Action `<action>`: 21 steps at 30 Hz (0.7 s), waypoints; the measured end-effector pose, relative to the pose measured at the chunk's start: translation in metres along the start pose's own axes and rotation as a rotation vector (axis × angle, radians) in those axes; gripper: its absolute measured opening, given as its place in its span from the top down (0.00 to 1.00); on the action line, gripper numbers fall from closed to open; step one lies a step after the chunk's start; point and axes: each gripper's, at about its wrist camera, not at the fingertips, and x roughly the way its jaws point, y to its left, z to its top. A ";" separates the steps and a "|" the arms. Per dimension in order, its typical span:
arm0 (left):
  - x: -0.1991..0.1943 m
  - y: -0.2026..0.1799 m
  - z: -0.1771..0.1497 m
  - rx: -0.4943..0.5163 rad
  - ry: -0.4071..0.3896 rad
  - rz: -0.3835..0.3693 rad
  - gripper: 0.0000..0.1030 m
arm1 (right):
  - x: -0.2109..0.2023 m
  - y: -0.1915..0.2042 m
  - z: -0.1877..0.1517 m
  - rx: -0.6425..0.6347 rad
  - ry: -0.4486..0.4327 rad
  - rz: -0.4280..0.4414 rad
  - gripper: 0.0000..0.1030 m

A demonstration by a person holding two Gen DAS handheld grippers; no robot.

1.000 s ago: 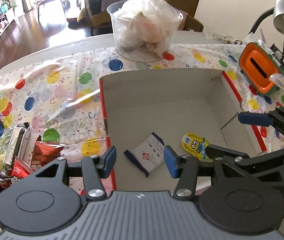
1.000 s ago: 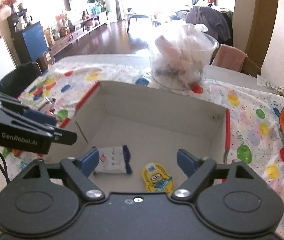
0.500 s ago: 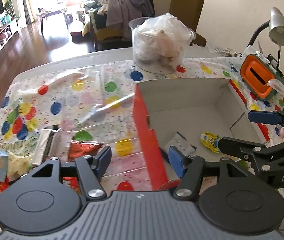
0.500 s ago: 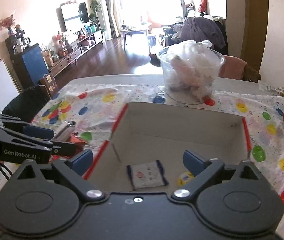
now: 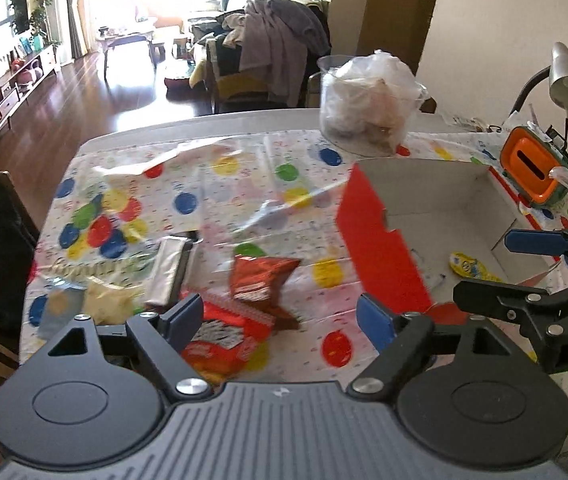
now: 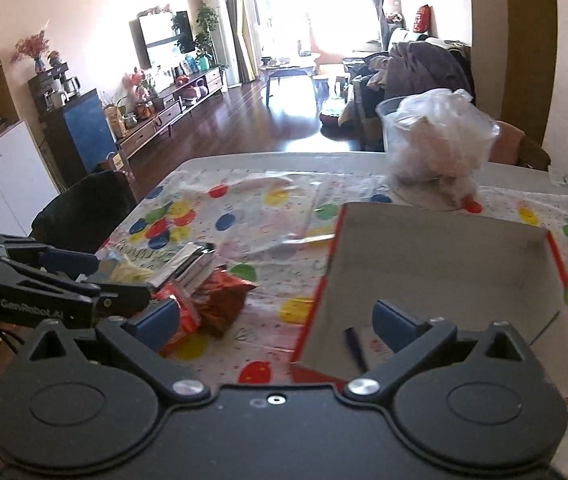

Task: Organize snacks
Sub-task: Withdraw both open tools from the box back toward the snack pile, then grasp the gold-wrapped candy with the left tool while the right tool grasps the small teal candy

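Left of the cardboard box (image 5: 380, 248), on the balloon-print surface (image 5: 243, 184), lies the heap of snacks yet to be sorted: a dark red crinkled packet (image 5: 261, 280), a bright red packet (image 5: 219, 338) nearer the camera, a silver wrapped bar (image 5: 169, 270) and a pale yellow packet (image 5: 109, 298). Inside the box, a yellow cartoon-print snack (image 5: 470, 268) rests on the floor near its right wall, and a white packet shows only partly, so the box seems to be the collecting place. The left gripper (image 5: 279, 318) hangs just over the heap with its jaws spread wide and nothing between them, probably lined up to pick the next packet. The right gripper (image 6: 271, 322) has its jaws released too, straddling the box's left wall; it looks to be waiting near the box while the other does the fetching. Behind the box stands a clear tub stuffed with plastic bags (image 5: 368, 108).
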 end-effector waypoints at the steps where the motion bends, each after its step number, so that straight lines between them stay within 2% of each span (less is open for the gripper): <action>1: -0.002 0.007 -0.003 -0.004 -0.002 0.004 0.18 | 0.002 0.006 -0.001 0.000 0.002 -0.001 0.00; 8: -0.010 0.062 -0.021 -0.023 0.010 0.049 0.18 | 0.018 0.039 -0.010 -0.004 0.023 0.006 0.00; 14: -0.005 0.110 -0.037 -0.034 0.054 0.062 0.18 | 0.037 0.065 -0.022 -0.039 0.053 0.037 0.00; 21: 0.015 0.162 -0.062 -0.068 0.119 0.102 0.18 | 0.076 0.093 -0.045 -0.151 0.170 0.033 0.02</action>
